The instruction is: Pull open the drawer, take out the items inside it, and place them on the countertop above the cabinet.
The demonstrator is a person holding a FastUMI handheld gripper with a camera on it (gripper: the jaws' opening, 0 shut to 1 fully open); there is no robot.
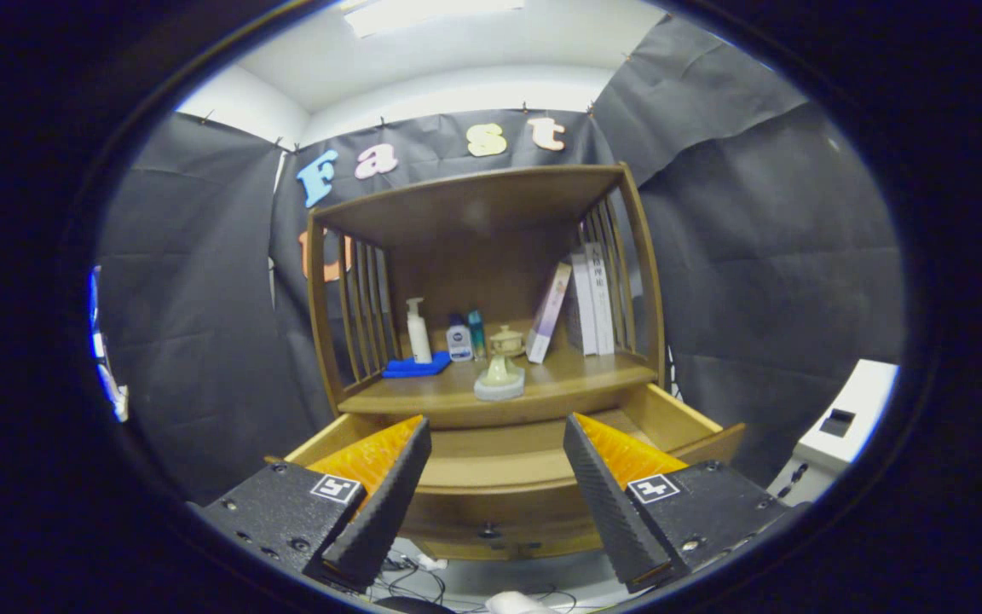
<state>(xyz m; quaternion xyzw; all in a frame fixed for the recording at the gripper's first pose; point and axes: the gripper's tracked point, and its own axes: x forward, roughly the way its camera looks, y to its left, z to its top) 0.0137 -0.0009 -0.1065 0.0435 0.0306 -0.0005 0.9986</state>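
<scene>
Nearest are the gripper fingers, spread wide with nothing between them. Each finger mount carries a small square black-and-white marker tag; it bears a pattern, not legible text.

Just ahead of and between the fingers lies the pulled-out wooden drawer of the brown wooden cabinet. The visible part of the drawer floor appears bare; the fingers hide its near corners, so whether any item remains there cannot be told.

Beyond the drawer is the wooden countertop, under an open shelf hood with slatted sides. A pale green ceramic piece on a grey round base stands near the front edge. Behind it sit a small pale lidded jar, a white pump bottle on a folded blue cloth, a small white-and-blue bottle, a slim teal bottle, a leaning book and upright white books. Spine and label printing is too small to read.

Risks, as judged:
- The ceramic piece stands close to the countertop edge. A careless approach could knock it into the drawer.
- The drawer projects far. Downward pressure on its front could tilt or strain it.
- Loose cables lie on the floor below the cabinet. These could snag a low movement.
</scene>
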